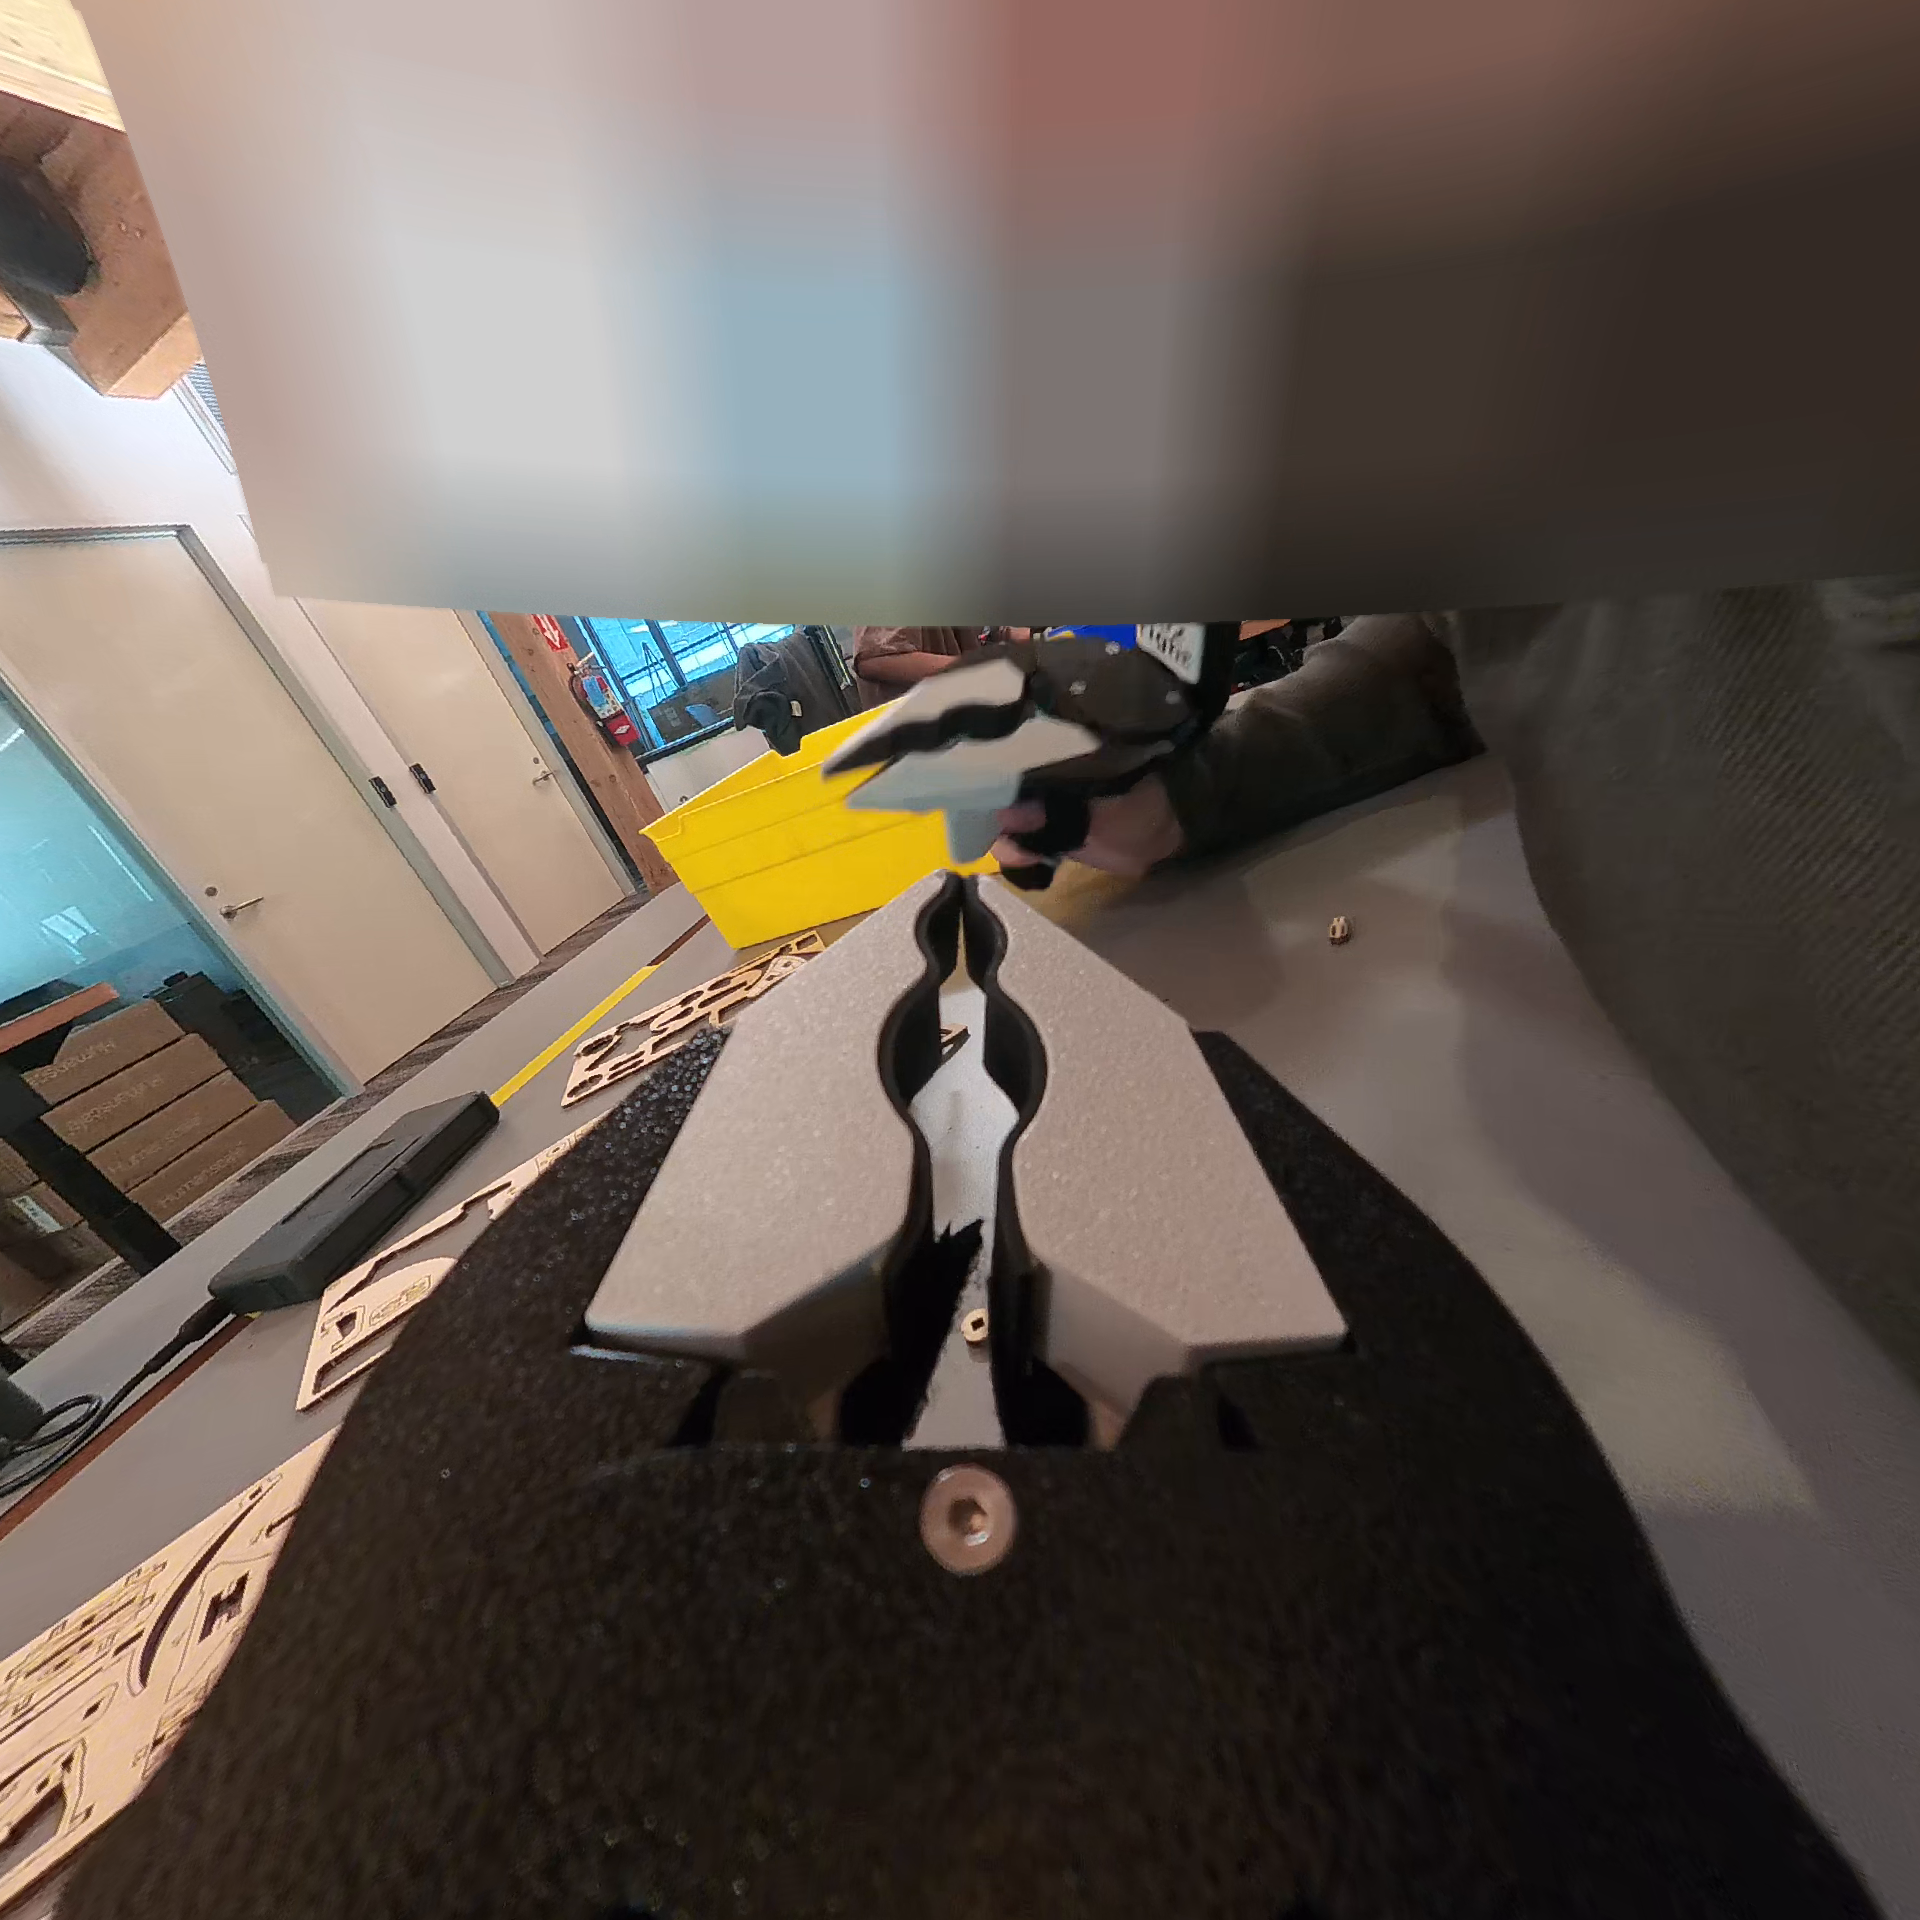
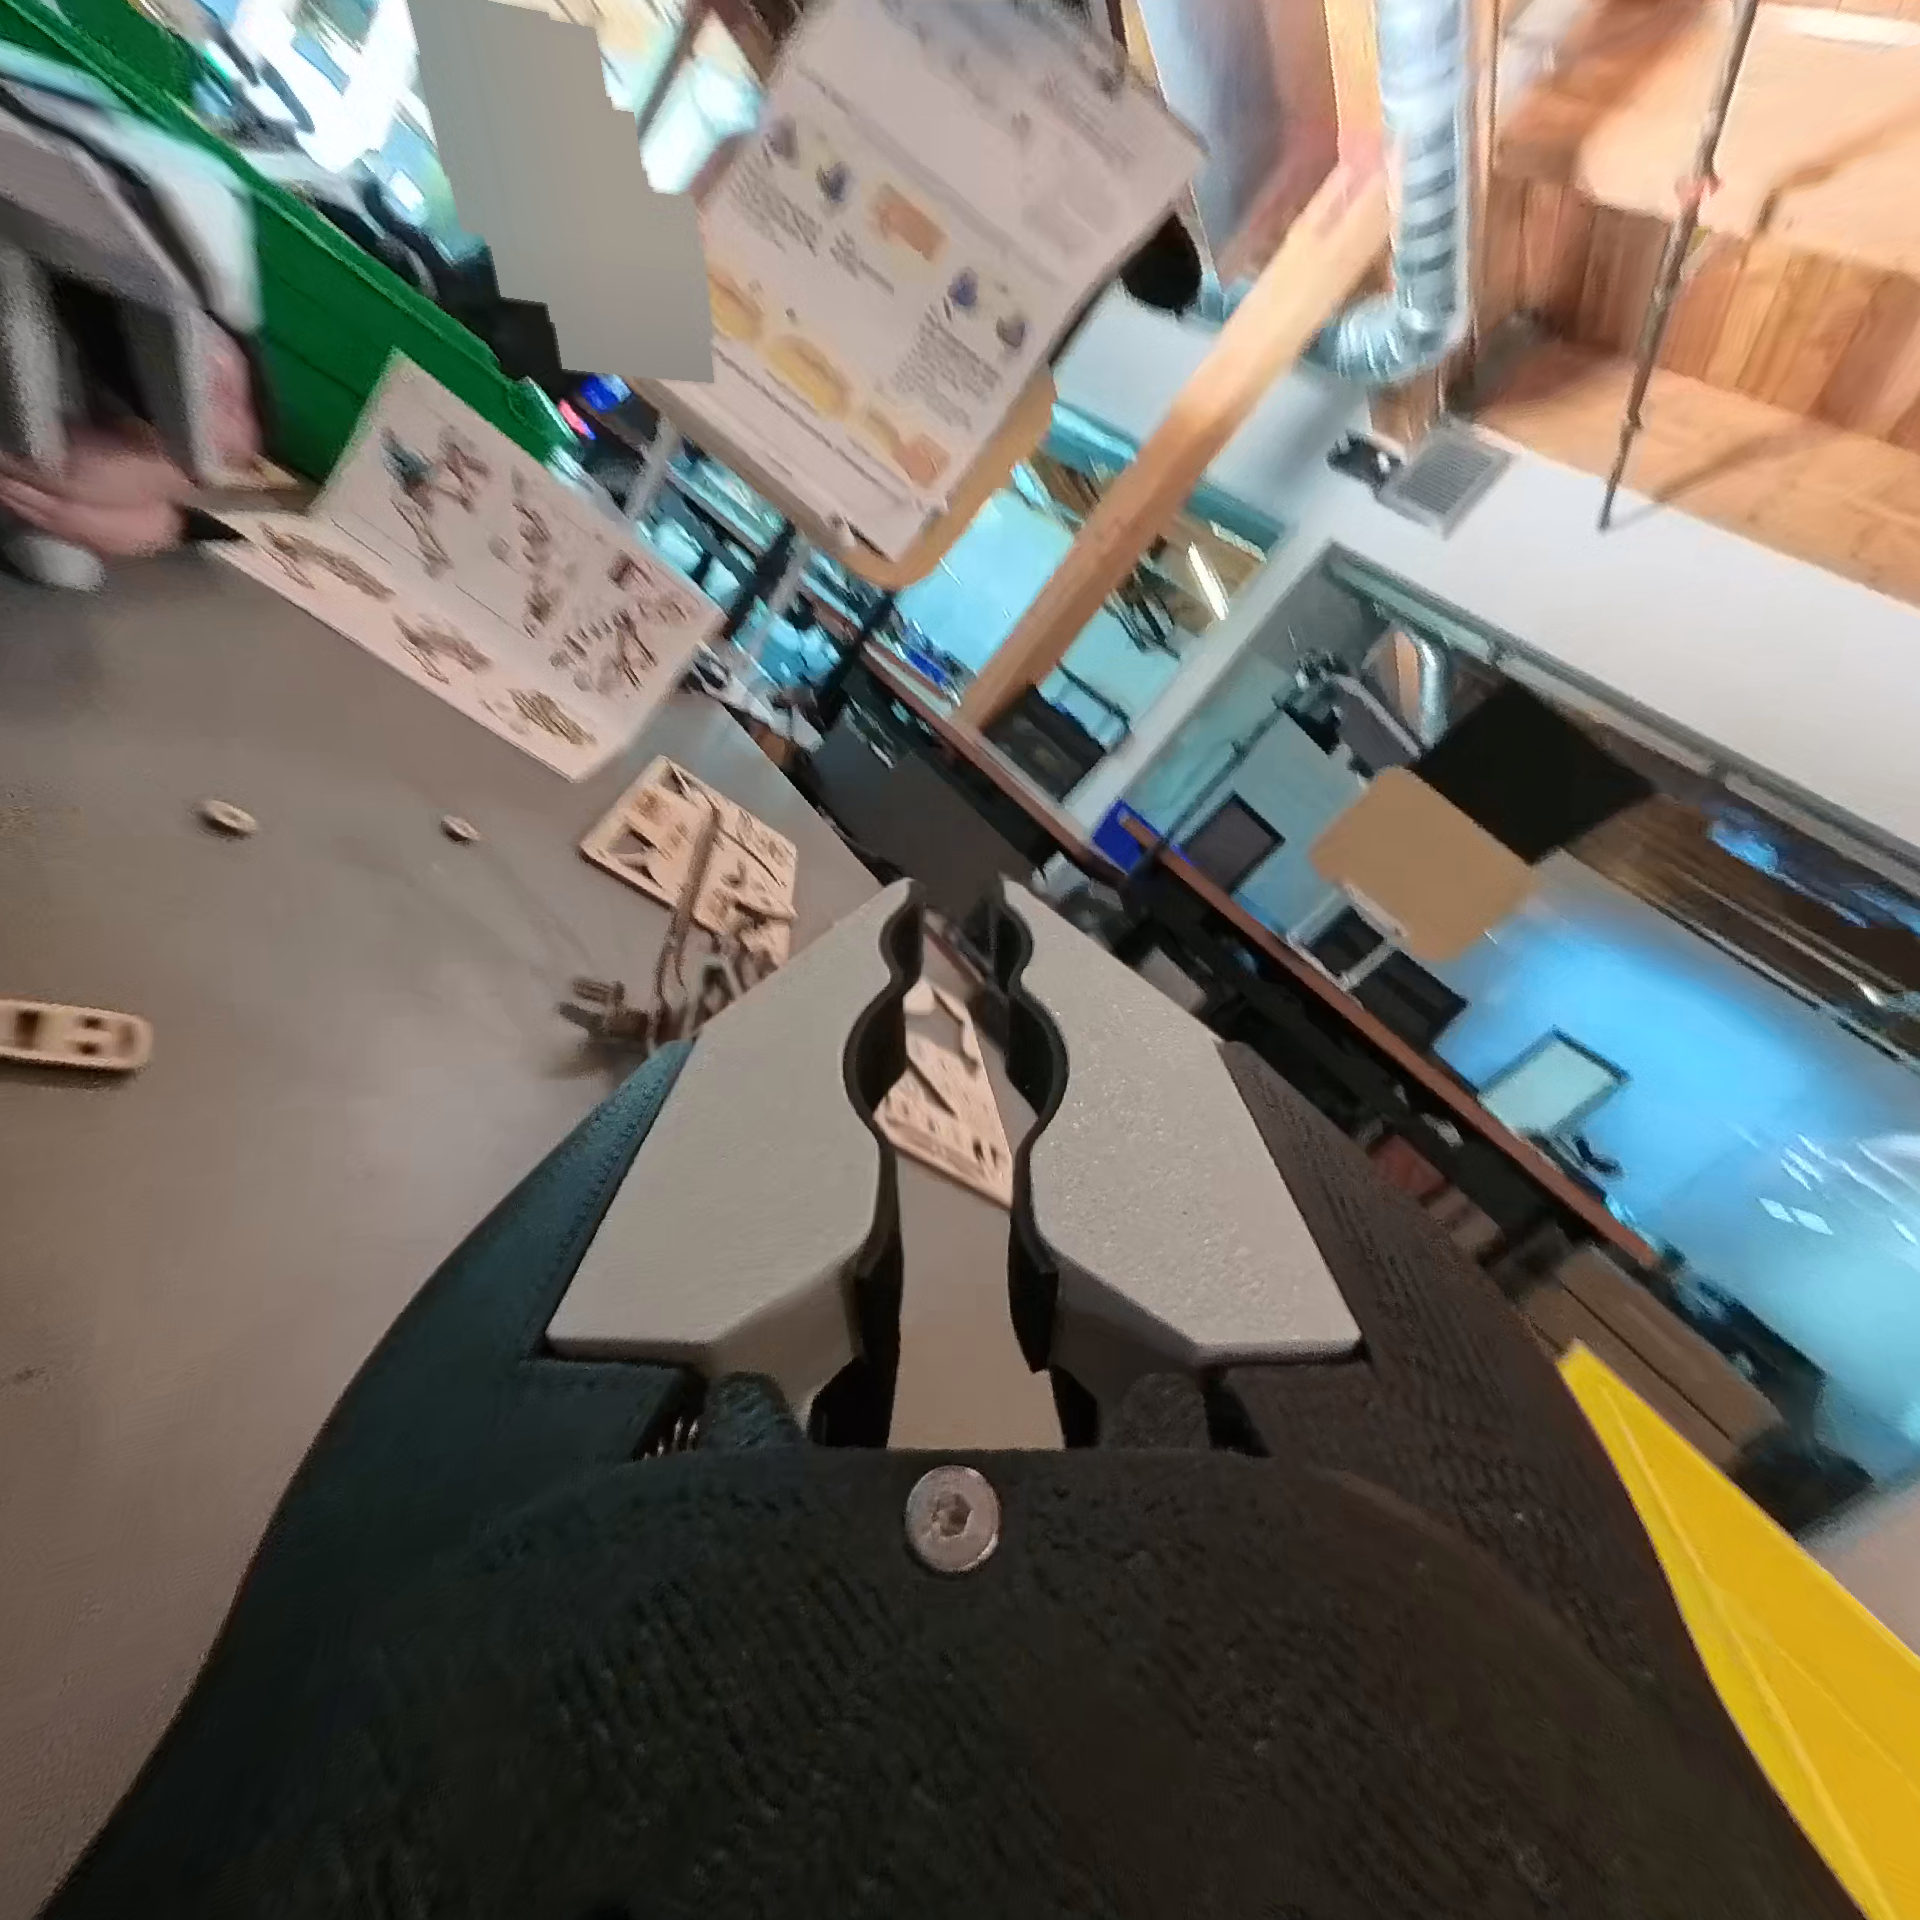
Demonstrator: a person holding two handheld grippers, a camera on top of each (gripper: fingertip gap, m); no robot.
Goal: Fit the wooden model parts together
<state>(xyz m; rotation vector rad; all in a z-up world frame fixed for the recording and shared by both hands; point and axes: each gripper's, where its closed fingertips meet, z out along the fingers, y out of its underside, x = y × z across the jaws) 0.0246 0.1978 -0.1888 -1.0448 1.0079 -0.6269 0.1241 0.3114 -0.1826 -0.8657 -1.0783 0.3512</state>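
Note:
My left gripper [image 1: 957, 886] is low over the grey table [image 1: 1403, 1143], its fingertips together with nothing between them. A small wooden piece [image 1: 975, 1322] lies on the table under its fingers, and another small piece [image 1: 1340, 928] lies to the right. My right gripper [image 2: 961, 899] is tilted above the table with its jaws a little apart and empty; in the left wrist view it [image 1: 940, 753] is held in a hand in front of the yellow bin. Punched wooden sheets [image 2: 696, 857] lie ahead of it. A small built wooden part [image 2: 623, 1013] lies left of its fingers.
A yellow bin [image 1: 800, 842] stands at the back of the table. More wooden sheets [image 1: 686, 1013] and a black case [image 1: 364, 1195] lie at the left. An instruction sheet [image 2: 468, 561], a green bin [image 2: 343, 312] and loose wooden pieces [image 2: 229, 818] are also on the table. There is about 15 cm between the tips of the two grippers.

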